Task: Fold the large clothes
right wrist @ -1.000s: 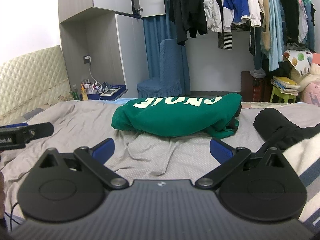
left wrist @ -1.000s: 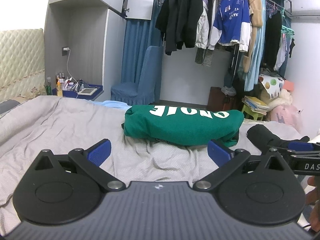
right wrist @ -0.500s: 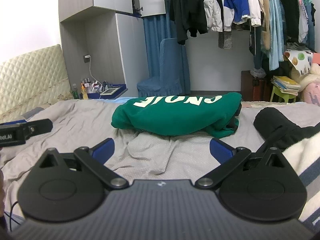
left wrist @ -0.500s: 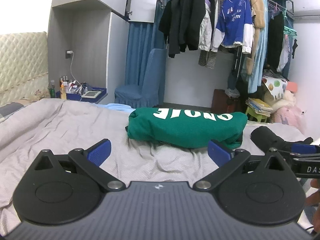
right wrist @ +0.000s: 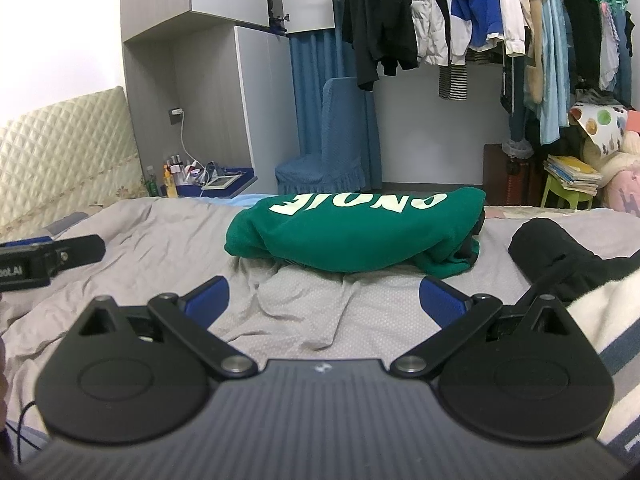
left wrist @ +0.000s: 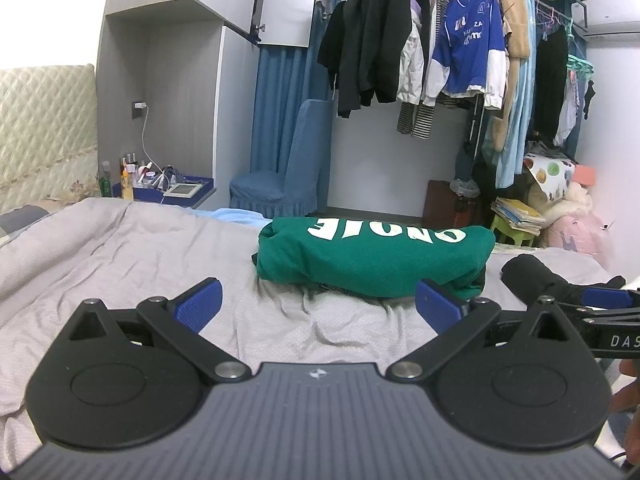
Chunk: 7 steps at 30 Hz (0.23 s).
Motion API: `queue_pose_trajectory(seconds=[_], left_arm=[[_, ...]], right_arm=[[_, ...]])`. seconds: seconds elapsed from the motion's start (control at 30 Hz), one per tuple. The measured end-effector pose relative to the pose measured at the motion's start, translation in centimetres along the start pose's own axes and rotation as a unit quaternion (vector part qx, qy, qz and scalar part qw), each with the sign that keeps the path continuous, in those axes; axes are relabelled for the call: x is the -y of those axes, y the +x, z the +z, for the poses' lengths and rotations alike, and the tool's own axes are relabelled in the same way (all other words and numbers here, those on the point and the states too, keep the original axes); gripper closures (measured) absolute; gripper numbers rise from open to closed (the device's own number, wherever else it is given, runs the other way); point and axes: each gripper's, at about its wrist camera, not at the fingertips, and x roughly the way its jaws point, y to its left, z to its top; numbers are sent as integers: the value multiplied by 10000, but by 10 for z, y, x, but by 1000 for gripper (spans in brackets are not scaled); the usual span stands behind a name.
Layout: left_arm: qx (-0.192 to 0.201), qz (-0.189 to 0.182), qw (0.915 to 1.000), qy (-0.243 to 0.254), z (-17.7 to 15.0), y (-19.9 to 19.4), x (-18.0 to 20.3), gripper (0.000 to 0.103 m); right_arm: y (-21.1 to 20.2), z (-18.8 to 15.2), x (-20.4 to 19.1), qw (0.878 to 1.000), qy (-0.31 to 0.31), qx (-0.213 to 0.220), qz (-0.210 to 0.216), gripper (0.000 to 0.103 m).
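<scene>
Bare grey bedsheet (left wrist: 132,248) lies open between both spread grippers and the folded green sweatshirt (left wrist: 372,256), and wide to its left; on its right a black garment (right wrist: 560,256) crowds the sheet, with a striped cloth (right wrist: 600,320) just beside the right gripper (right wrist: 324,304)

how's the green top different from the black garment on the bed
The green top is folded into a compact bundle with white lettering on top; the black garment is plain and lies loosely rumpled. The green top sits mid-bed, straight ahead of both grippers; the black garment lies off to the right. Both rest on the grey sheet, untouched by either gripper.
</scene>
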Motion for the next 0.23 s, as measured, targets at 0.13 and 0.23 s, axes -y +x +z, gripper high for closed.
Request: queue_pose_trajectory(seconds=[0.13, 0.23], left_arm=[[3, -12, 10000, 2, 0, 0, 0, 0], [5, -23, 10000, -9, 0, -1, 1, 0]], right_arm=[[0, 1, 0, 10000, -27, -1, 6, 0], [0, 2, -1, 10000, -41, 4, 11, 0]])
